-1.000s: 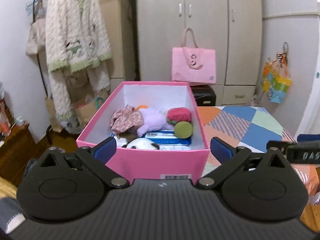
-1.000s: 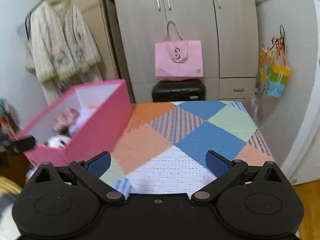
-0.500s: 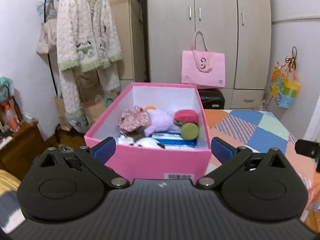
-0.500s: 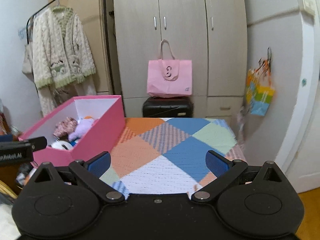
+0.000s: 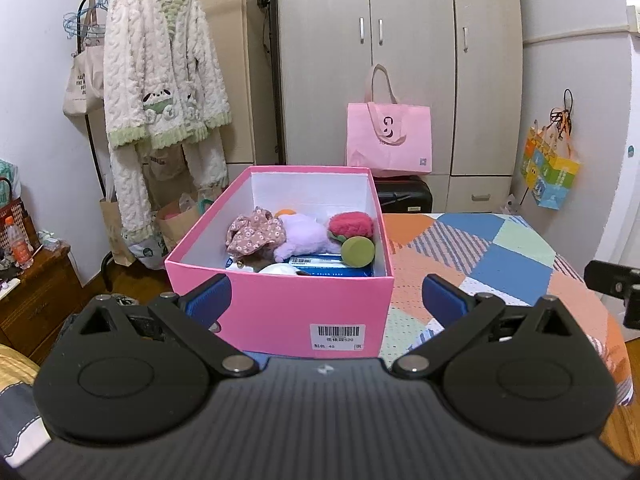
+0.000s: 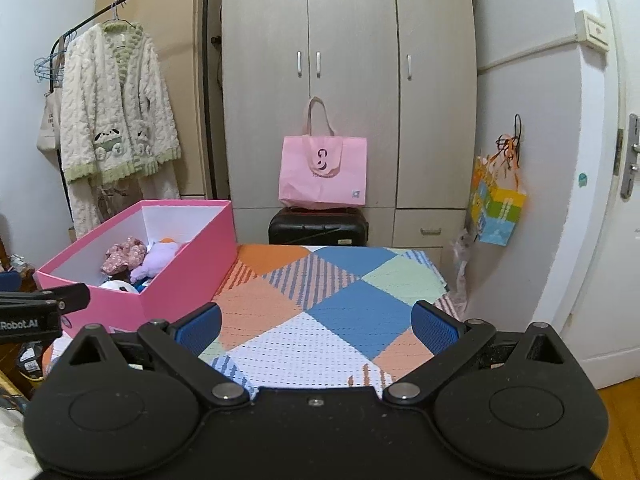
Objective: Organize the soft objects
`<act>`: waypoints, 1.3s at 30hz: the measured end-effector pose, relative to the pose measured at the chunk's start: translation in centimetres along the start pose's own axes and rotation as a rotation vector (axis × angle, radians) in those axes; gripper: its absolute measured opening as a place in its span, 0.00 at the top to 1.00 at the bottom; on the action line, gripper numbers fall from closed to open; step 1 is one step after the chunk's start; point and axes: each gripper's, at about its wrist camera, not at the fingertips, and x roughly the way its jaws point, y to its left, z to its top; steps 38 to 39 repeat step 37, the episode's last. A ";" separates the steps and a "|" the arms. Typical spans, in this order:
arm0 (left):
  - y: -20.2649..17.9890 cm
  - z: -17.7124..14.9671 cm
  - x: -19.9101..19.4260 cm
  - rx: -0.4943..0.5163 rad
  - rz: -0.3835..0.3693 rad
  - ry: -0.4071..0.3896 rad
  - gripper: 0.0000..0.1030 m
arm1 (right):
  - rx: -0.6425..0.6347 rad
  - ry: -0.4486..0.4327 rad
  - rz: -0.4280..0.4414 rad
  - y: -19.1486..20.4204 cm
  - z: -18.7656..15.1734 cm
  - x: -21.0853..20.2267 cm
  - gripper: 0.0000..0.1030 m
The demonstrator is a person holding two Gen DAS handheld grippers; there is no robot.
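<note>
Jaws wide, empty; pink box (image 5: 280, 312) ahead left gripper (image 5: 326, 296)

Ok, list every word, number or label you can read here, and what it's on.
"Robot.AI": on the left gripper, seen from the right wrist camera.
"40": on the barcode sticker on the pink box; the rest of its print is too small to read.
Pink bag: a logo, small text beneath blurred.
Beige tote: lettering cut off, unreadable.
</note>
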 end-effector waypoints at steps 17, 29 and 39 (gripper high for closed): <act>-1.1 -1.1 -0.7 0.068 0.014 -0.022 0.00 | -0.032 -0.020 -0.034 0.6 -0.9 -0.5 0.01; -1.0 -1.3 -0.9 0.039 -0.019 -0.040 0.00 | -0.021 -0.025 -0.058 0.2 -1.2 -0.3 0.01; -0.8 -1.4 -0.9 0.033 -0.029 -0.034 0.00 | -0.013 -0.015 -0.064 0.0 -1.3 0.1 0.01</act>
